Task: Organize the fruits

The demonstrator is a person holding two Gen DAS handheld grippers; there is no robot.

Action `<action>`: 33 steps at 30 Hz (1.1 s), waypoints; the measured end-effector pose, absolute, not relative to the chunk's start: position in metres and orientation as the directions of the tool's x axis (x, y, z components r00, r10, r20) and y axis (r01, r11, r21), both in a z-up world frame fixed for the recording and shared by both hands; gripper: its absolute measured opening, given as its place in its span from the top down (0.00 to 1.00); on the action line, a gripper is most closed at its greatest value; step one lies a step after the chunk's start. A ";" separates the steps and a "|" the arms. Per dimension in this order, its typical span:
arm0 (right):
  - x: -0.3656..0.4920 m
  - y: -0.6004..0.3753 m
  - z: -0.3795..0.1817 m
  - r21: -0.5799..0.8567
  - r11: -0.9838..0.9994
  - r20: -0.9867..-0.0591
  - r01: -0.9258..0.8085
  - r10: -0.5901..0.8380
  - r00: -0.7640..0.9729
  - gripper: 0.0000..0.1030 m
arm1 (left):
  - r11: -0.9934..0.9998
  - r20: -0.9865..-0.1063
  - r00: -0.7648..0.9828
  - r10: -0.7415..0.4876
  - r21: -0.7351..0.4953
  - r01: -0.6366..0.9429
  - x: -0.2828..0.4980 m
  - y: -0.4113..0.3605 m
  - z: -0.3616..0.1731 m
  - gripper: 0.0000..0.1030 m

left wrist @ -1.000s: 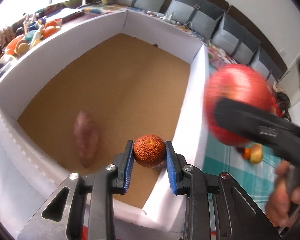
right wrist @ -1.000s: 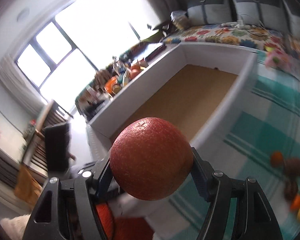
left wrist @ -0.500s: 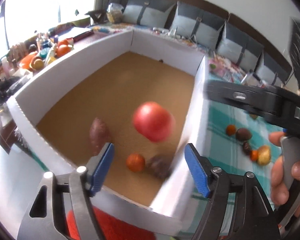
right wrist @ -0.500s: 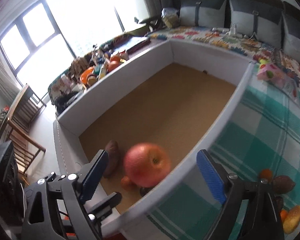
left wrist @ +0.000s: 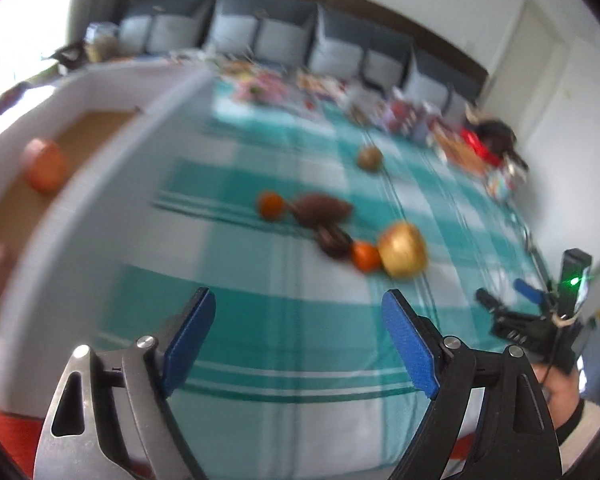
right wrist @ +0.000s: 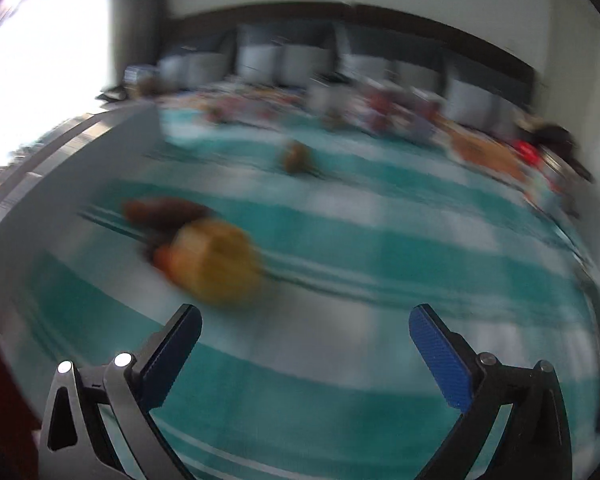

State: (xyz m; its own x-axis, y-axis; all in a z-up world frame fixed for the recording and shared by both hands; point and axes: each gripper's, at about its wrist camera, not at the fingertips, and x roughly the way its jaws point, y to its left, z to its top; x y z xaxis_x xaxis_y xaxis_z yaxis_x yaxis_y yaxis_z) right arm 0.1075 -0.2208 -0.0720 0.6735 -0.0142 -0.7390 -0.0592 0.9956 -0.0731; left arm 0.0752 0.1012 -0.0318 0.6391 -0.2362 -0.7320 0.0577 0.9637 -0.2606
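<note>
Left gripper (left wrist: 298, 326) and right gripper (right wrist: 306, 340), jaws just widened, both spread, empty (right view blurred). Yellow fruit (left wrist: 403, 251) ahead of left gripper; box (left wrist: 112, 128) far-left.

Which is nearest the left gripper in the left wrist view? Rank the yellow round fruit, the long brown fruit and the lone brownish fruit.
From the open left gripper:
1. Yellow round fruit, ahead and right, beside a small orange.
2. Long brown fruit, farther up the teal checked cloth, mid-cluster.
3. Lone brownish fruit, farthest, apart toward the clutter.
</note>
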 end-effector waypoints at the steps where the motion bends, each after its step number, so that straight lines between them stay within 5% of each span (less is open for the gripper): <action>1: 0.106 -0.239 -0.079 -0.078 0.997 -0.746 -0.020 -0.045 0.665 0.00 | 0.965 -0.746 0.621 -0.240 -0.251 0.071 0.085 0.092 -0.043 0.16; 9: 0.128 -0.312 -0.113 -0.057 0.989 -0.798 0.139 -0.129 0.589 0.00 | 0.997 -0.793 0.607 -0.058 -0.012 0.080 0.137 0.059 -0.108 0.16; 33: 0.122 -0.326 -0.126 -0.004 0.980 -0.811 0.201 -0.120 0.573 0.00 | 0.997 -0.798 0.601 -0.047 0.002 0.080 0.138 0.057 -0.108 0.10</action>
State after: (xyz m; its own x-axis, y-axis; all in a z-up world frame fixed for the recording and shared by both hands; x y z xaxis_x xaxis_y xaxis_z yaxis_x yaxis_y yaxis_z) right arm 0.1219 -0.3263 -0.1263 0.5731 -0.1204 -0.8106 0.2007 0.9796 -0.0036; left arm 0.1379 0.0566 -0.1080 0.6012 -0.0469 -0.7977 0.0801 0.9968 0.0018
